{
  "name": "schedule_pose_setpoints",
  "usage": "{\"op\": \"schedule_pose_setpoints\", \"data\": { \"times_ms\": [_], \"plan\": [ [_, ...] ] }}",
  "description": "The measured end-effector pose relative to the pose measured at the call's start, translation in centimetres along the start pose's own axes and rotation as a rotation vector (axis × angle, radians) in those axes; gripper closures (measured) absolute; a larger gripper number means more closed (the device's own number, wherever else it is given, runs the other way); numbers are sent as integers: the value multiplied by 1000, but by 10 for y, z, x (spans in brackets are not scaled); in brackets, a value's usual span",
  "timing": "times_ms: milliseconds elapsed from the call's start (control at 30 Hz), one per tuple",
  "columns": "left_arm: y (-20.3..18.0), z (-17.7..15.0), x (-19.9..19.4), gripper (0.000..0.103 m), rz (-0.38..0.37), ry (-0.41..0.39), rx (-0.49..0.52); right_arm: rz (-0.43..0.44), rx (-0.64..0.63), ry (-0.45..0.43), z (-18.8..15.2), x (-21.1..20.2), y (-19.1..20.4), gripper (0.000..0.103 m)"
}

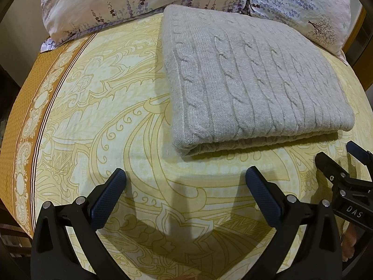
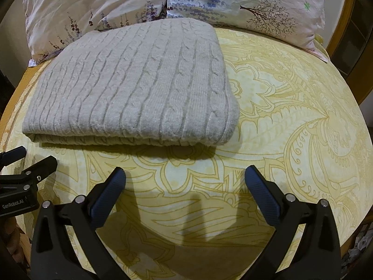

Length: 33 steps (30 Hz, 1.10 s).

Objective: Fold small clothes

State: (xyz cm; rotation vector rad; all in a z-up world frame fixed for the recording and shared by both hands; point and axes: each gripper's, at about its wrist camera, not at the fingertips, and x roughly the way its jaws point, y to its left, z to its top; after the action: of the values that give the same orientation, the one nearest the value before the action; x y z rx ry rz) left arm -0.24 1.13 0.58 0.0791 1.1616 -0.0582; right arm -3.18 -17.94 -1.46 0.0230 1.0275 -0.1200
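Both tongs (image 1: 186, 175) (image 2: 185, 175) wide apart, empty

Folded grey sweater (image 1: 254, 81) lies flat on the bed (image 1: 105, 116), touching the pillows (image 1: 139, 2). Left hand-held gripper (image 1: 185, 177): fingers wide apart, empty, near the sweater's front edge.

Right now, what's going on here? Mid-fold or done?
A person holds two handheld grippers over a bed. The grey cable-knit sweater lies folded into a neat rectangle on the yellow patterned bedsheet, its far edge against the floral pillows. The left gripper and right gripper are both open, empty, and short of the sweater's near folded edge, touching nothing. The fold looks finished, or between steps.
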Motion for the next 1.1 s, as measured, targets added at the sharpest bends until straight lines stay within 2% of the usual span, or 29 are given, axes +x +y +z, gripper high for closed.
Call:
{"op": "schedule_pose_setpoints", "data": {
  "times_ms": [1100],
  "plan": [
    [0,0,-1,1,-1,-3,0,-1,0,2,0,0,-2,2]
  ]
}}
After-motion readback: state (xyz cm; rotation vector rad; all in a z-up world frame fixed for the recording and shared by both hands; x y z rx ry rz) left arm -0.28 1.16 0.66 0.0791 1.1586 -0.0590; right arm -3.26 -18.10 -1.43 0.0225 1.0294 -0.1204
